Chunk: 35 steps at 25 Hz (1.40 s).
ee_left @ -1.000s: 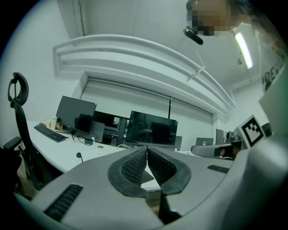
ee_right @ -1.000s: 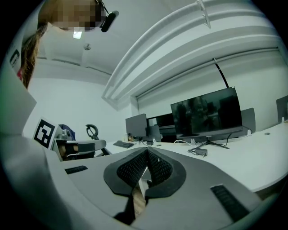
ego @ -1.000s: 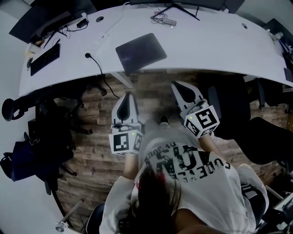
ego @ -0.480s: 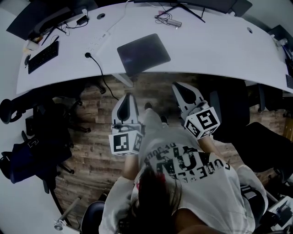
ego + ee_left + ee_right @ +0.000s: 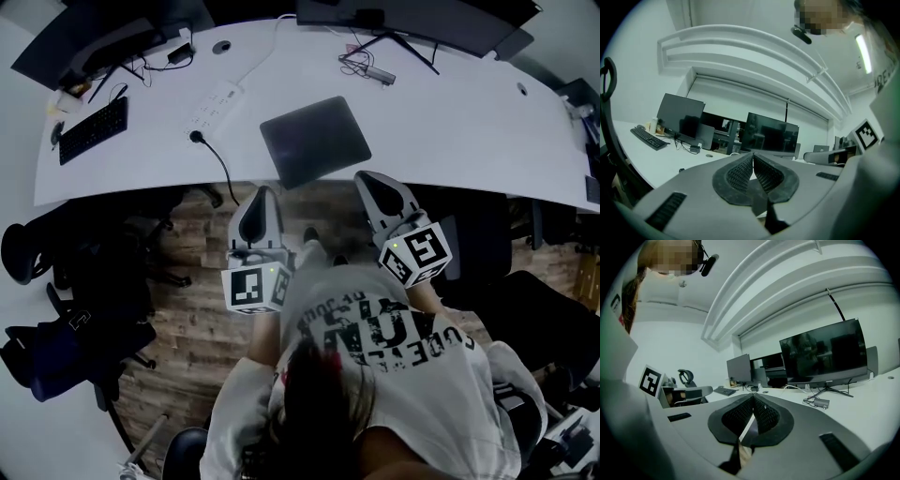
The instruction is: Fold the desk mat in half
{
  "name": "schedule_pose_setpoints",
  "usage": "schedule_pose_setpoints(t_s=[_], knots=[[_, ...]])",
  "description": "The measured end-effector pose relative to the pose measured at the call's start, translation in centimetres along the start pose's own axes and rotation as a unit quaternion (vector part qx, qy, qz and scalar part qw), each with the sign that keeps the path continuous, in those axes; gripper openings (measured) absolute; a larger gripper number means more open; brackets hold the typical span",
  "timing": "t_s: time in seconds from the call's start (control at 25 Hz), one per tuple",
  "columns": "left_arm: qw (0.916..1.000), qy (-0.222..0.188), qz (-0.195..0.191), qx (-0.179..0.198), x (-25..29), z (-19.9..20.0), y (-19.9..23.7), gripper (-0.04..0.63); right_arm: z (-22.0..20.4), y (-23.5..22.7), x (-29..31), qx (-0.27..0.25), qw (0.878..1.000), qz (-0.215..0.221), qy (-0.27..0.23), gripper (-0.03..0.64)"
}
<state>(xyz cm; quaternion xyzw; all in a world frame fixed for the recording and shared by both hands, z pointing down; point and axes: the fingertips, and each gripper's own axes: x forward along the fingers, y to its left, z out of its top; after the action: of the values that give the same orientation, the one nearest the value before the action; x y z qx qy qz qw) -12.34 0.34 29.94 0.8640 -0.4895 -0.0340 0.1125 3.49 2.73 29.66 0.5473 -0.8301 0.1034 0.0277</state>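
Note:
A dark grey desk mat (image 5: 316,140) lies flat on the white curved desk (image 5: 450,122), its near corner at the desk's front edge. My left gripper (image 5: 262,193) hovers over the wooden floor just short of that edge, below the mat's left side, shut with nothing between its jaws. My right gripper (image 5: 367,178) sits close to the mat's near right corner, apart from it, also shut and empty. In the left gripper view the ribbed pads (image 5: 740,174) meet at the tips; in the right gripper view the pads (image 5: 765,414) meet likewise.
On the desk stand monitors (image 5: 422,14), a keyboard (image 5: 93,129) at the left, a white power strip (image 5: 215,101) with a black cable (image 5: 216,159), and a small hub (image 5: 375,71). Office chairs (image 5: 84,281) crowd the floor left of me; another dark chair (image 5: 534,300) is on the right.
Both grippers and the person have moved toward the desk, so the mat now lies much nearer the jaw tips. Both stayed shut.

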Motion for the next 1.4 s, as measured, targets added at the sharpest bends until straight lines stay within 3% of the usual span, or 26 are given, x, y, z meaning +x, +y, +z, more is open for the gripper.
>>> schedule_pose_setpoints(t_s=[0.56,1.4], knots=[[0.9995,0.028,-0.015,0.000,4.7,-0.1,4.2,0.005,0.2,-1.9,5.5,0.015,0.999,-0.038,0.003,0.000],[0.9993,0.033,0.009,-0.014,7.4,-0.5,5.6,0.005,1.2,-3.7,9.4,0.011,1.000,-0.004,-0.001,0.000]])
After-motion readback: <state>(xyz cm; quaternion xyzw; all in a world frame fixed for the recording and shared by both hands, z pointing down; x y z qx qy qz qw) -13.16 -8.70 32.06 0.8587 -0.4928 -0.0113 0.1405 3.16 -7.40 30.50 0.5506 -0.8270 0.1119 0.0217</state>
